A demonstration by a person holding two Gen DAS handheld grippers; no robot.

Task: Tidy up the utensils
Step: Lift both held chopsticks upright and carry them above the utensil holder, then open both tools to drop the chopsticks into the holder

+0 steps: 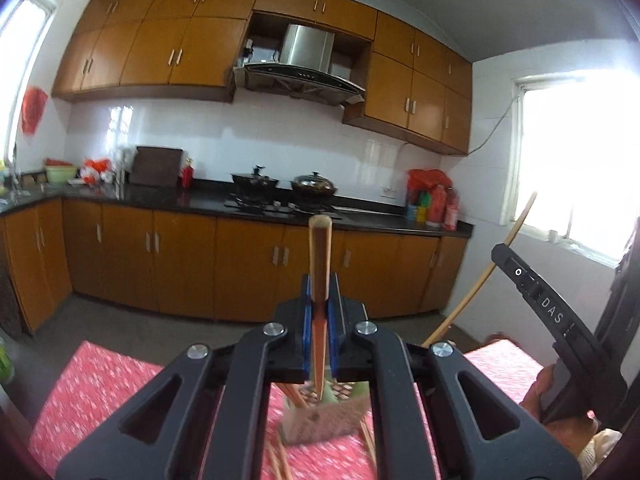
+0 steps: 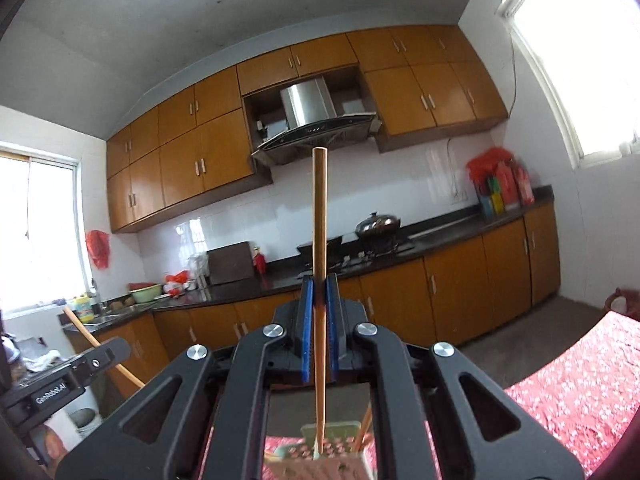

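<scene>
Gripping one slim brown wooden chopstick [image 1: 320, 276] upright, the left gripper [image 1: 319, 308] had its blue-padded jaws shut tight; the right gripper [image 2: 319, 320] pinched another chopstick [image 2: 320, 240] likewise. Below both jaws sat the perforated green-rimmed utensil holder [image 1: 320, 420], some sticks already inside. By my reckoning, sorting was midway, with these two undelivered.

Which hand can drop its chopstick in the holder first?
Probably right. The right hand-held gripper holds its chopstick with the tip over the holder; the left hand-held gripper looks similar, so it's close.
</scene>
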